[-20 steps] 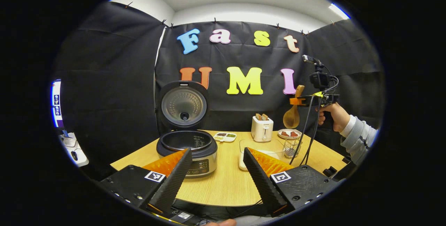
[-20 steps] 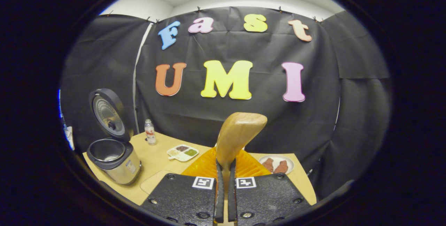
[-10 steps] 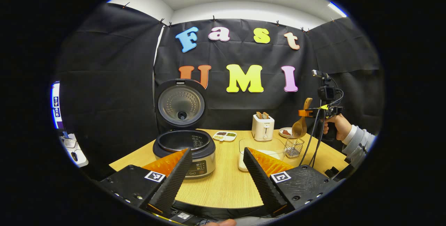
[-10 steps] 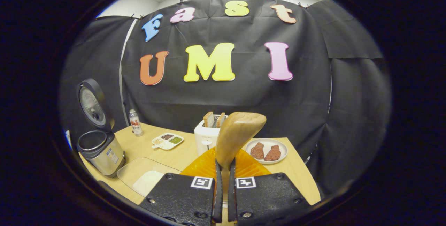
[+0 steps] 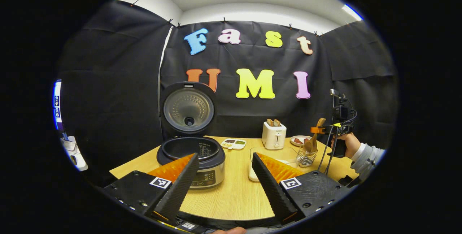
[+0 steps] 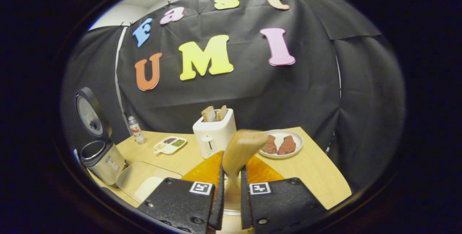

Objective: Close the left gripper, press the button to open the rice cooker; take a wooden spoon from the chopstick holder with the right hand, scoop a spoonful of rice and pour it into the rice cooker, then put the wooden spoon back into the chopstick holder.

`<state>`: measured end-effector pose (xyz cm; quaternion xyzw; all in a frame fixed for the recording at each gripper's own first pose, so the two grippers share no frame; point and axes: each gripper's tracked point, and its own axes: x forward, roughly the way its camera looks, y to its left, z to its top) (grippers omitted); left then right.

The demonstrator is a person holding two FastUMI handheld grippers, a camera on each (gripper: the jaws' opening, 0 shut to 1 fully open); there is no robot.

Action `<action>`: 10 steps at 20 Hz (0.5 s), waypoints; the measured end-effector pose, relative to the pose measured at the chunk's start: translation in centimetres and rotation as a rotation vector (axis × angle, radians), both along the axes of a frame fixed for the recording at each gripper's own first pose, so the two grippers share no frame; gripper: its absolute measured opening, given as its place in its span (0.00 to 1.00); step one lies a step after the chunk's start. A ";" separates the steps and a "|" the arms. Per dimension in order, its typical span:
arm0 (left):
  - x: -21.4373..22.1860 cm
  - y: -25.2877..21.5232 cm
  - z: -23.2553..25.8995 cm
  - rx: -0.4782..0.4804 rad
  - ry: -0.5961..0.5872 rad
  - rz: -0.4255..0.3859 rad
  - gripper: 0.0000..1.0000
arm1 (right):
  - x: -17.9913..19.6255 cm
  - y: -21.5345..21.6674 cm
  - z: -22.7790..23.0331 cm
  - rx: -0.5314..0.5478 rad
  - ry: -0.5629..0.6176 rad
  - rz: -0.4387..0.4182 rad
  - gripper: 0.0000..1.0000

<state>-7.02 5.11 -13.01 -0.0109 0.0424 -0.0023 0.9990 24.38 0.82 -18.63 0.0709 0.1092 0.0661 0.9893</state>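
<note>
My right hand-held gripper (image 6: 231,208) clamps the wooden spoon (image 6: 241,151) upright, bowl directly over the chopstick holder (image 5: 305,158), while my left hand-held gripper (image 5: 223,180) hangs open.

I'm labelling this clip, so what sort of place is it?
Likely a staged kitchen set in a recording booth: black cloth wall, wooden table with an open rice cooker, a toaster and a plate of meat.
</note>
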 end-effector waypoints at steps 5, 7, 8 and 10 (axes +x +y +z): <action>1.6 1.2 0.1 -0.011 -0.004 0.017 0.94 | -0.6 -1.7 2.5 -0.043 -0.062 -0.052 0.66; 2.5 1.7 0.3 -0.026 0.005 0.022 0.94 | -1.5 -2.2 3.9 -0.075 -0.089 -0.068 0.86; 3.0 2.1 0.3 -0.028 0.006 0.024 0.94 | -2.0 -2.5 4.7 -0.088 -0.105 -0.079 0.87; 4.1 3.1 0.7 -0.024 0.006 0.033 0.94 | -3.6 -2.7 6.2 -0.094 -0.127 -0.095 0.87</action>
